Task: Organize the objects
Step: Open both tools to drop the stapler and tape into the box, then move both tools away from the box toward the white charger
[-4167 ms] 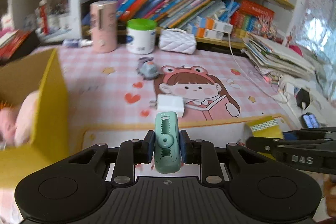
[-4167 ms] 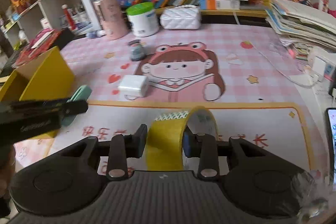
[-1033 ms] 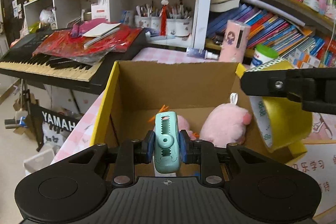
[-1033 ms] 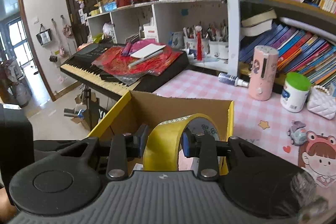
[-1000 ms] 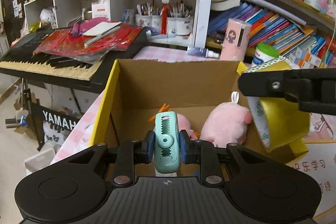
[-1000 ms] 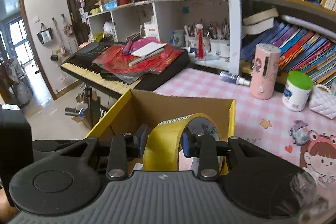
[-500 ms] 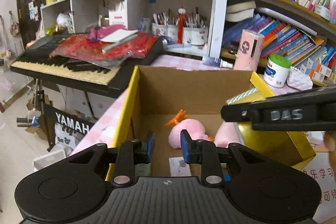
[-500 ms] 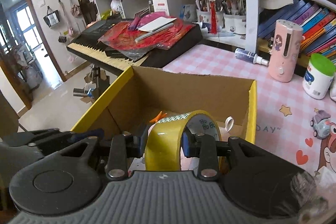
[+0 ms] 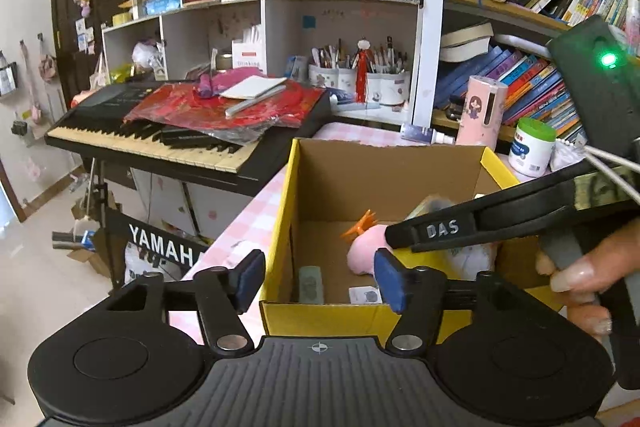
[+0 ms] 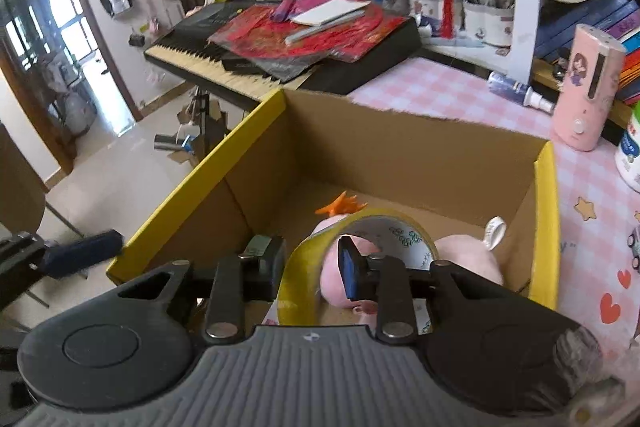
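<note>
My left gripper is matte black with a ribbed grey deck, two round discs, silver screws and blue pads. My right gripper matches it; from the left its arm reads "DAS", carries a green light and grey cables. My right hand has long nails.

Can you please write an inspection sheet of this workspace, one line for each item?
Surface: pink checked table cover.
Job's things: green clip lying in cardboard box beside pink plush; yellow tape roll over box.
Clutter: pink dispenser, white jar.
Tongs: left tongs opening, nothing between them; right tongs shut on yellow tape roll.
Cables: grey leads at right tool.
Surroundings: keyboard, bookshelf.
</note>
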`<state>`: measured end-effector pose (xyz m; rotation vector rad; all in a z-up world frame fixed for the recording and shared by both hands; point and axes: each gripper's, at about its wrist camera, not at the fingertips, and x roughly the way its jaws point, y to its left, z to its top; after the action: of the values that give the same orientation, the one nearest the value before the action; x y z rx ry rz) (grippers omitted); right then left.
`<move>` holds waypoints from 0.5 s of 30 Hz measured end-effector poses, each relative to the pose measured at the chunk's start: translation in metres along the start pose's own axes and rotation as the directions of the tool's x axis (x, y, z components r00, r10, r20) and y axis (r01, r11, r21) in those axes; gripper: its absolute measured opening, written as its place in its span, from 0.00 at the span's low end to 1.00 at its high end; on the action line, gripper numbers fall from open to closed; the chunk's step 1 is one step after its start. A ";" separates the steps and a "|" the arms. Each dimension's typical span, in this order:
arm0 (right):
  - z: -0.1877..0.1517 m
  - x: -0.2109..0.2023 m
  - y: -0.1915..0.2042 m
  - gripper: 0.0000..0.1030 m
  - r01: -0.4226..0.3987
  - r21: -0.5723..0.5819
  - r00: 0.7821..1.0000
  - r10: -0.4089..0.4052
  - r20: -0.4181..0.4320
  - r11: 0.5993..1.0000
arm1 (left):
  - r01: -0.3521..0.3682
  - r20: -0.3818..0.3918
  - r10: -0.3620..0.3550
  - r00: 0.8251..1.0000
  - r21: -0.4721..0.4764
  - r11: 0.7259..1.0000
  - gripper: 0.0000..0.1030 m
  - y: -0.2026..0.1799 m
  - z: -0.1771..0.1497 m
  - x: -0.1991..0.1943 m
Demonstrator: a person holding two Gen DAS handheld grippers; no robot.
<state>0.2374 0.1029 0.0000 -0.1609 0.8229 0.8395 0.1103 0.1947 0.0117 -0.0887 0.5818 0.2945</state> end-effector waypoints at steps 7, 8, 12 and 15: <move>-0.008 -0.018 0.006 0.59 -0.007 0.038 1.000 0.006 0.026 0.999 | 0.017 0.011 -0.017 1.000 -0.009 1.000 0.63 0.005 -0.004 -0.008; -0.010 -0.022 0.006 0.59 -0.003 0.041 1.000 0.002 0.031 0.999 | 0.023 0.015 -0.023 1.000 -0.006 1.000 0.65 0.004 -0.004 -0.009; -0.020 -0.043 0.006 0.59 0.024 0.081 0.998 -0.029 0.064 0.996 | 0.038 0.032 -0.038 0.999 -0.006 0.999 0.73 0.007 -0.004 -0.016; -0.028 -0.063 0.010 0.59 0.076 0.089 0.990 -0.086 0.114 0.993 | 0.050 0.036 -0.049 0.998 -0.034 0.998 0.79 0.012 -0.004 -0.024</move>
<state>0.1897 0.0597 0.0263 -0.0693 0.7348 0.7292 0.0858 0.2001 0.0218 -0.1316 0.5389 0.2578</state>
